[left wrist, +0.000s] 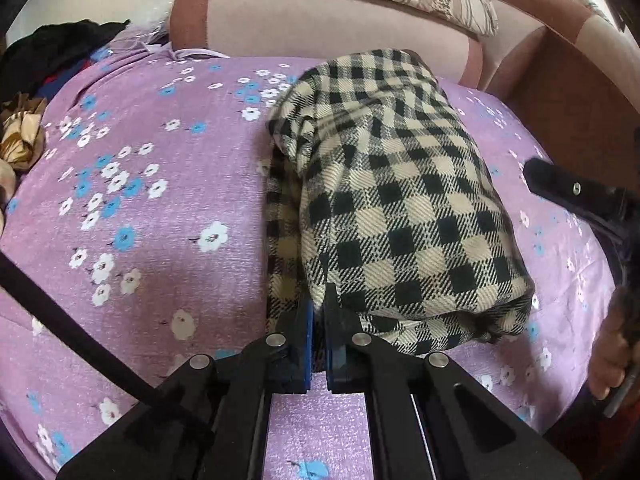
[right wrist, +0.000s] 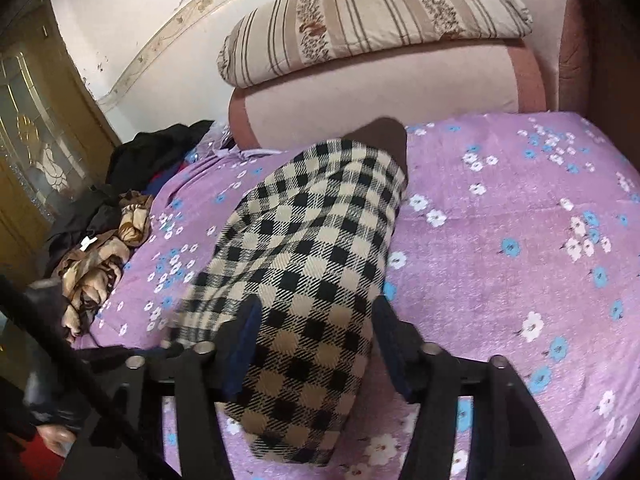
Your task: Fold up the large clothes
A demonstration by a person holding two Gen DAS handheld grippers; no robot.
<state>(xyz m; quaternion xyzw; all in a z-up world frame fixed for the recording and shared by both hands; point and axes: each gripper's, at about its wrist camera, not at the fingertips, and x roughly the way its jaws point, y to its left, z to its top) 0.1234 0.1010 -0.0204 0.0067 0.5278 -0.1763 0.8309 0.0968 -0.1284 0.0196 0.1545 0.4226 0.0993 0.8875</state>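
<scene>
A black-and-cream checked garment (left wrist: 400, 200) lies folded into a long bundle on the purple flowered bed sheet (left wrist: 160, 200). My left gripper (left wrist: 320, 306) is shut on the garment's near edge and holds a fold of it raised. In the right wrist view the same garment (right wrist: 312, 260) runs away from me between the spread fingers of my right gripper (right wrist: 316, 308), which hovers over it. From the left wrist view one right finger (left wrist: 560, 190) stands off the cloth's right side, touching nothing. A brown lining shows at the garment's far end (right wrist: 390, 136).
A pink padded headboard (right wrist: 380, 84) with a striped pillow (right wrist: 376, 16) on top bounds the far side. A heap of dark and gold clothes (right wrist: 104, 232) sits at the bed's left edge. A hand (left wrist: 612, 352) grips the right handle. A wooden door (right wrist: 36, 128) stands at the left.
</scene>
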